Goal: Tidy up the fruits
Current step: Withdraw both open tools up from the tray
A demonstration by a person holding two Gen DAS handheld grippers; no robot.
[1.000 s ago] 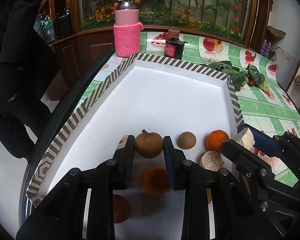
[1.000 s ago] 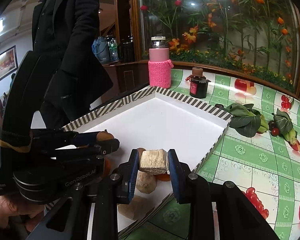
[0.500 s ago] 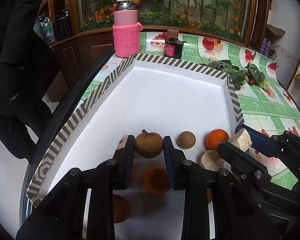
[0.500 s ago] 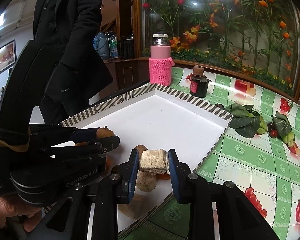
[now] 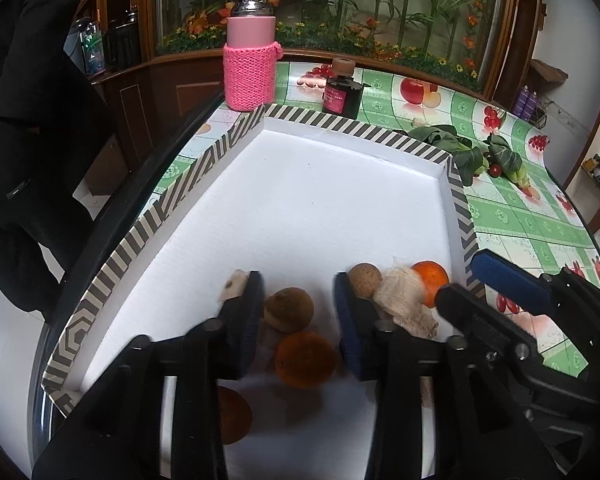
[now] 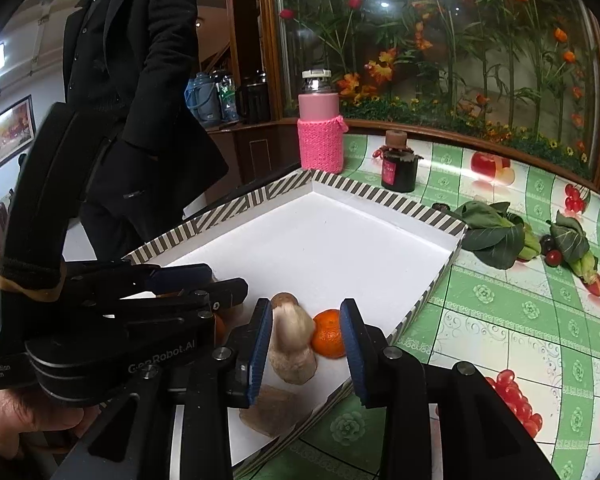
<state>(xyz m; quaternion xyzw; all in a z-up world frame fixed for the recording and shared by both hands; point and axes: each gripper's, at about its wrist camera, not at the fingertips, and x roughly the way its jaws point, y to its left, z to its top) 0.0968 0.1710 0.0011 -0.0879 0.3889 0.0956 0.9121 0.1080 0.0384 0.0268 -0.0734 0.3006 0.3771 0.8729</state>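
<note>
Two grippers over the near end of the white foam tray with grey-striped rim (image 5: 204,168), both spread wide and holding nothing. Left gripper (image 5: 298,312): round brown fruit (image 5: 289,309) sits on the tray floor between its jaws, close to the left pad, clear gap to the right pad; an orange mandarin (image 5: 305,359) lies just nearer the camera, also between the jaws. A small tan round fruit (image 5: 365,277) is just outside the right pad, a pale fibrous chunk (image 5: 404,300) beside it, and a second mandarin (image 5: 431,280) past that by the tray wall. A pale piece (image 5: 232,286) pokes out beyond the left pad. Right gripper (image 6: 306,346): the same pale chunk (image 6: 292,344) stands between its jaws, right against the left pad; can't tell if touching. A mandarin (image 6: 330,334) sits close by the right pad. Ahead of both, off the tray on the green fruit-print tablecloth (image 6: 520,300): pink bottle in knitted sleeve (image 5: 250,68), small dark jar (image 5: 342,94), leafy greens (image 6: 496,234)
</note>
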